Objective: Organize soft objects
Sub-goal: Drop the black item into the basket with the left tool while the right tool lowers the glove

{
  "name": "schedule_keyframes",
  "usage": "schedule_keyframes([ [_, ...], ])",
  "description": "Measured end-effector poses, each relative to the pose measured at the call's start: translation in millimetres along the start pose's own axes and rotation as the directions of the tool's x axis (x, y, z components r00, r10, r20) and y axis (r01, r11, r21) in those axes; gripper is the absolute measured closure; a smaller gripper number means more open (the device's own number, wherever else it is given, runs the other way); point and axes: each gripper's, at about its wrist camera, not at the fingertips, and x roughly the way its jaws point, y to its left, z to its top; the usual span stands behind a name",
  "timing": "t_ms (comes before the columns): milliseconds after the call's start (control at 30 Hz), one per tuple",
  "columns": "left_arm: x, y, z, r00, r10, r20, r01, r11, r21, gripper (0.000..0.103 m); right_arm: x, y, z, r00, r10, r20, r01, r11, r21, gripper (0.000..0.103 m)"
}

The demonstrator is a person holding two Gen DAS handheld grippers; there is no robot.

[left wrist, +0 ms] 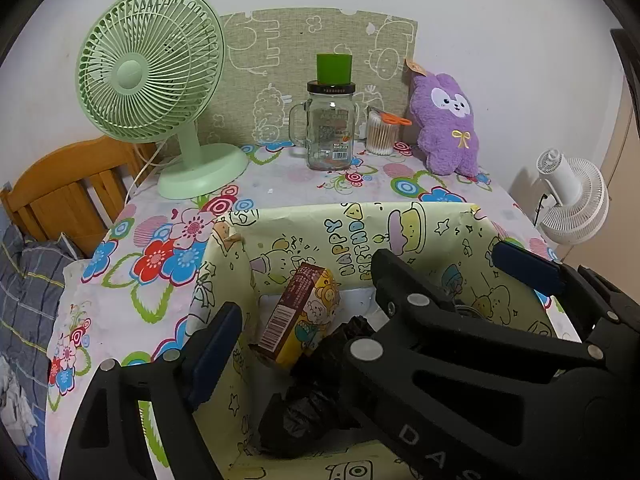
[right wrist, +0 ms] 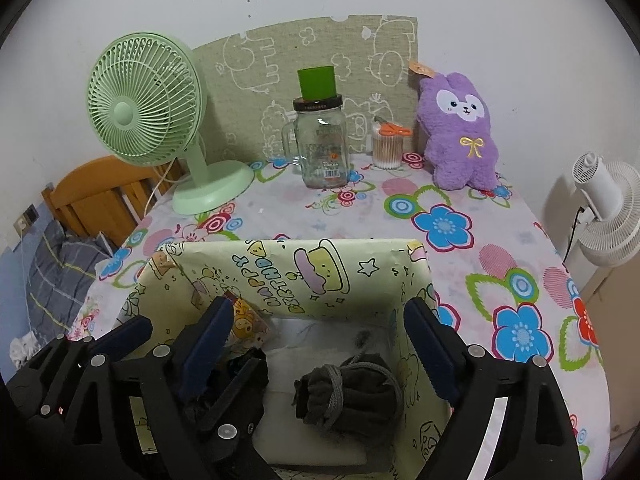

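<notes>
Right wrist view: right gripper (right wrist: 320, 340) wide open, empty; grey drawstring pouch (right wrist: 348, 394) below between fingers, in box (right wrist: 328, 276).

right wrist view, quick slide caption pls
Open right gripper above a dark grey drawstring pouch inside the yellow cartoon-print paper box.

Green fan (left wrist: 150, 76), upper left; glass jar (left wrist: 329, 128) topped by green cup (left wrist: 334, 67), centre top; cotton swabs (left wrist: 380, 134) with orange scissors (left wrist: 396, 120) beside; white fan (left wrist: 576, 196), right edge; wooden headboard (left wrist: 68, 184), left; floral tablecloth (left wrist: 280, 188)
</notes>
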Motion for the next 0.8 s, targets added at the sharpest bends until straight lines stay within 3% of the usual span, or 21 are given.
schedule_keyframes([
  [800,-50,-6,-7,0.995,0.012,0.099,-0.012,1.0,0.008,0.013,-52,6,-3,0.997,0.014,0.07,-0.015,1.0,0.007,0.011],
])
